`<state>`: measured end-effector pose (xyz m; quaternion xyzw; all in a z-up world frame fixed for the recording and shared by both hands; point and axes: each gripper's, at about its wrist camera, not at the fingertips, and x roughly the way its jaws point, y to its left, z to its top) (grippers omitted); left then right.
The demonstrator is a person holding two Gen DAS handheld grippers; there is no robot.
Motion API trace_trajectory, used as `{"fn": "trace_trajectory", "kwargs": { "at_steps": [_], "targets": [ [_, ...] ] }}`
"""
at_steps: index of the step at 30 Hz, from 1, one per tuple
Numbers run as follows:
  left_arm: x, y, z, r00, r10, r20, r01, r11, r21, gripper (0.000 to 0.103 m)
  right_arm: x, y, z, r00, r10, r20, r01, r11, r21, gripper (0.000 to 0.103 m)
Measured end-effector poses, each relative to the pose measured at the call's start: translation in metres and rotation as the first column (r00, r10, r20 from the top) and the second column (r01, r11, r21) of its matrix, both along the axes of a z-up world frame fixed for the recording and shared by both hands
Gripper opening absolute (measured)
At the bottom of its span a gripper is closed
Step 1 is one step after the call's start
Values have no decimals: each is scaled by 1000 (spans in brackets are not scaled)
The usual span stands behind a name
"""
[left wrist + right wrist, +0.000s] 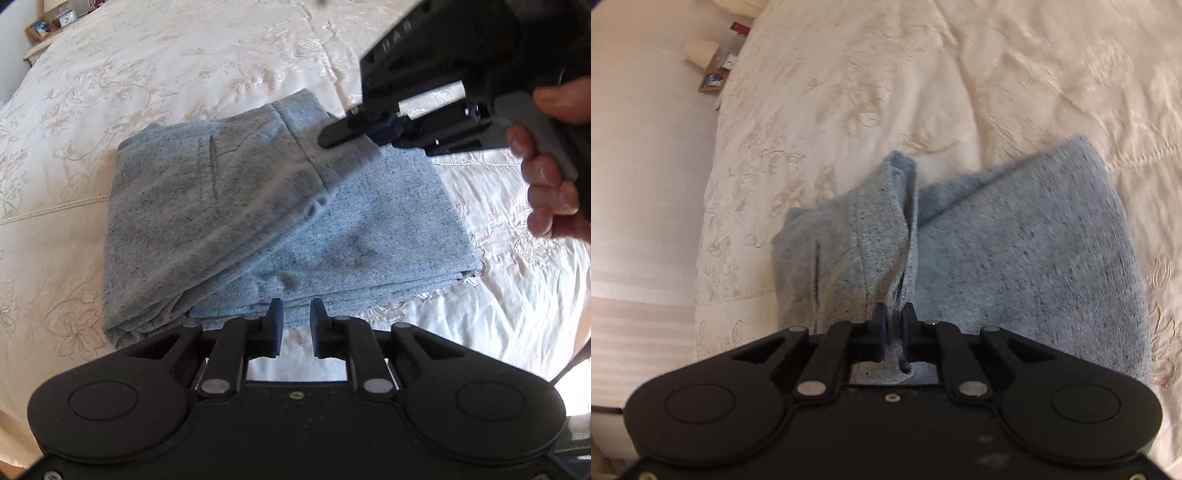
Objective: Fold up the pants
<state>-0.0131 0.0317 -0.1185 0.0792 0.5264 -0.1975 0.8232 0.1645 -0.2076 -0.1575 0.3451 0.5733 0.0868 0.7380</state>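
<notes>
Sweatpants (258, 206) are most of the way there: grey speckled ones, already doubled into a thick, roughly square bundle lying on the embroidered cream bedspread (184, 55). Right tongs (894, 325) are pinched on the hem edge of the top layer, which stands up in a ridge running toward 12 o'clock in the right wrist view. In the left wrist view that same tool comes in from 2 o'clock and holds the flap above the stack. Left tongs (296, 317) sit slightly apart with nothing between them, just off the bundle's near edge at 6 o'clock. Looks to me like the last flap still has to be laid flat, though motion blur makes the layer count hard to read.
</notes>
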Motion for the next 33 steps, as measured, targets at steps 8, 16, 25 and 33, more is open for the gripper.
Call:
{"fn": "trace_trajectory", "kwargs": {
  "at_steps": [8, 16, 25, 33],
  "targets": [
    [21, -14, -17, 989, 116, 94, -124, 989, 80, 27, 16, 20, 78, 980, 111, 164, -113, 994, 6, 10],
    [18, 26, -46, 974, 226, -28, -223, 971, 83, 33, -22, -38, 96, 984, 11, 177, -3, 999, -43, 10],
    [2, 64, -44, 955, 270, -124, -252, 957, 146, 30, -63, -96, -4, 982, -175, -78, 165, 980, -113, 9],
    [17, 73, 24, 969, 236, -71, -235, 972, 14, 30, -70, -79, 8, 996, -89, -3, 85, 963, -254, 4]
  ]
}}
